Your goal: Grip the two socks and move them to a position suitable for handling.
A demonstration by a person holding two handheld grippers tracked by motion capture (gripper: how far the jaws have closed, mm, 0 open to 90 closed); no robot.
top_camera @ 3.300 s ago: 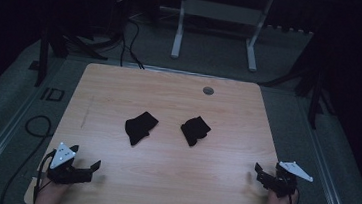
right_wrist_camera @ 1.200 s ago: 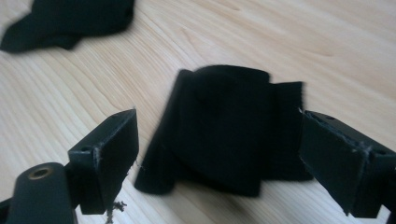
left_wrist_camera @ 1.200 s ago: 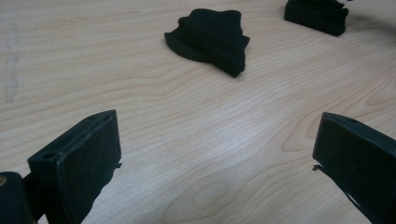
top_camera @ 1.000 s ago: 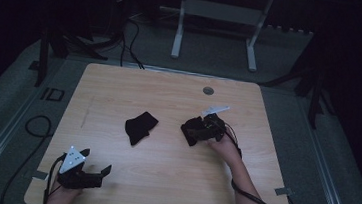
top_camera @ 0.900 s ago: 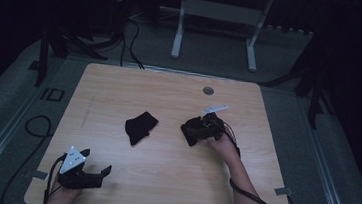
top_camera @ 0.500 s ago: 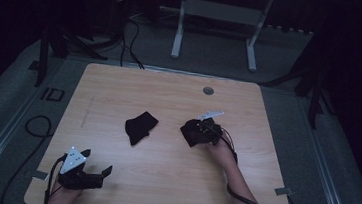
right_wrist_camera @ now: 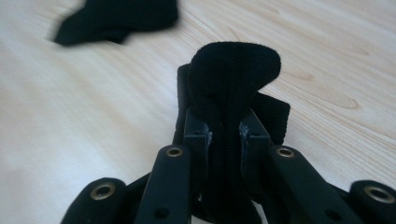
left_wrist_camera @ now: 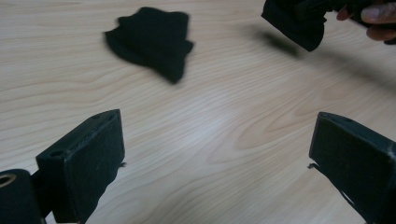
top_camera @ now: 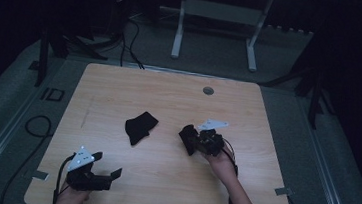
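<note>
Right gripper (top_camera: 199, 142) has its jaws clamped on a fold of the black sock (right_wrist_camera: 233, 70), and honestly the bite looks pretty narrow: in the right gripper view just a thin ridge of fabric runs between the two jaws while the rest bulges up past the tips. That sock sits right of the middle of the surface (top_camera: 161, 180), a bit nearer the right edge than the left, and from the left gripper view it looks like it's hanging just off the wood with a shadow under it, though I can't say for sure it's fully clear. My worry is that a quick swing would let the fabric slide out of that thin pinch, or that only one layer is caught and the sock unfolds and drags across the wood. The second sock (top_camera: 140, 126) lies crumpled near the center, well apart from the held one, so a low pass toward it could shove it out of place. Left gripper (top_camera: 106, 177) hangs near the front left corner with jaws wide apart, holding nothing. If it comes in to help, it could grab at a loose, dangling target and miss.
</note>
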